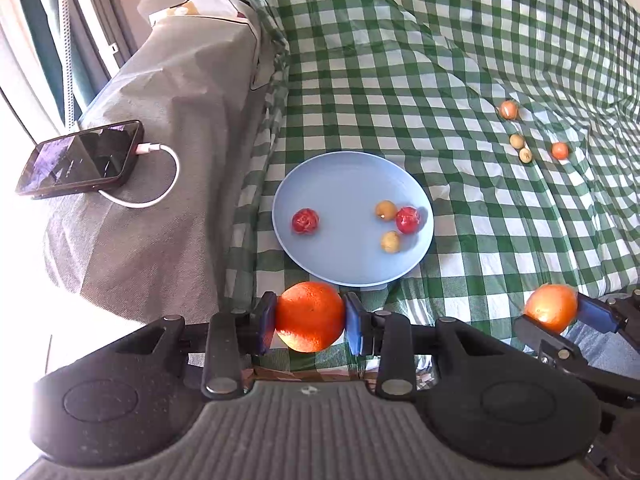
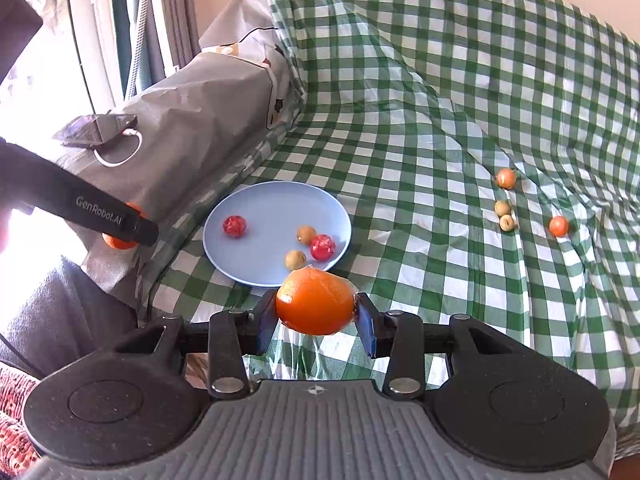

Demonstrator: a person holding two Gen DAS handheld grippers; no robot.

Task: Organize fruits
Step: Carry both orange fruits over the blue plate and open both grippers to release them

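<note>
Oranges: two, large, round, one in each gripper.
Left gripper (image 1: 310,322): blue pads clamped on the first large round orange (image 1: 310,316), held just near of the plate's near rim.
Right gripper (image 2: 316,320): blue pads clamped on the second large round orange (image 2: 315,301), at the plate's near-right rim.
Round pale-blue plate (image 1: 340,184): four fruits inside.
Plate contents, red: two small red fruits, one at left (image 1: 305,221), one at right (image 1: 408,220).
Plate contents, tan: two small tan-yellow fruits (image 1: 385,210), (image 1: 390,241), both beside the right red one.
Loose on green-and-white checked cloth (image 1: 400,60): four small fruits, far right, well apart from the plate.
Loose, orange-red: two (image 1: 508,110), (image 1: 559,150).
Loose, tan: two, touching (image 1: 517,141), (image 1: 525,155).
Grey cover, left (image 1: 168,120): one dark smartphone (image 1: 80,158) with one white cable (image 1: 160,176) plugged in.
</note>
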